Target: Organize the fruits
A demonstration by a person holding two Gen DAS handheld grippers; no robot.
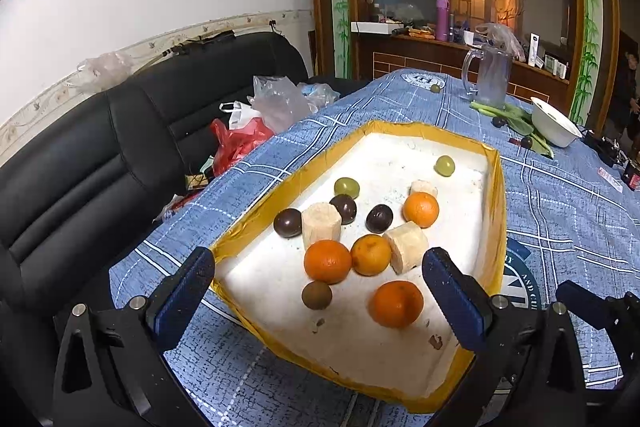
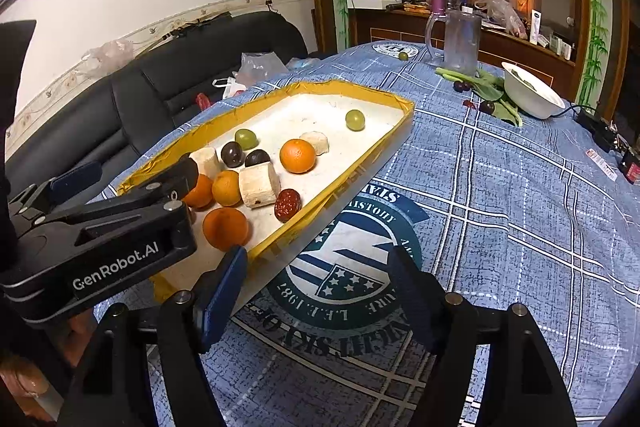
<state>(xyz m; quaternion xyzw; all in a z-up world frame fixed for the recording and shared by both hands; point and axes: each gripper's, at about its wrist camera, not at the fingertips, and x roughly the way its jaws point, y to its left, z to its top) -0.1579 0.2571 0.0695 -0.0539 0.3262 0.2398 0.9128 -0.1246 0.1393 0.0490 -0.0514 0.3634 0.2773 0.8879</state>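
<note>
A shallow white tray [image 1: 496,211] with a yellow taped rim lies on the blue checked tablecloth [image 2: 520,195]. In it lie oranges [image 1: 327,261], dark plums [image 1: 287,223], green grapes [image 1: 346,187], pale cut chunks [image 1: 321,223] and, near the right rim, a red date [image 2: 287,205]. The left gripper [image 1: 320,291] hangs over the tray's near end, jaws wide, nothing between them. The right gripper [image 2: 316,291] stands just right of the tray above the round printed emblem [image 2: 340,267], jaws apart and empty. Far right stand a clear jug [image 2: 460,39] and a white bowl [image 2: 528,91].

4 oranges [image 1: 328,261], 3 plums [image 1: 287,222], 2 grapes [image 1: 346,187]
</note>
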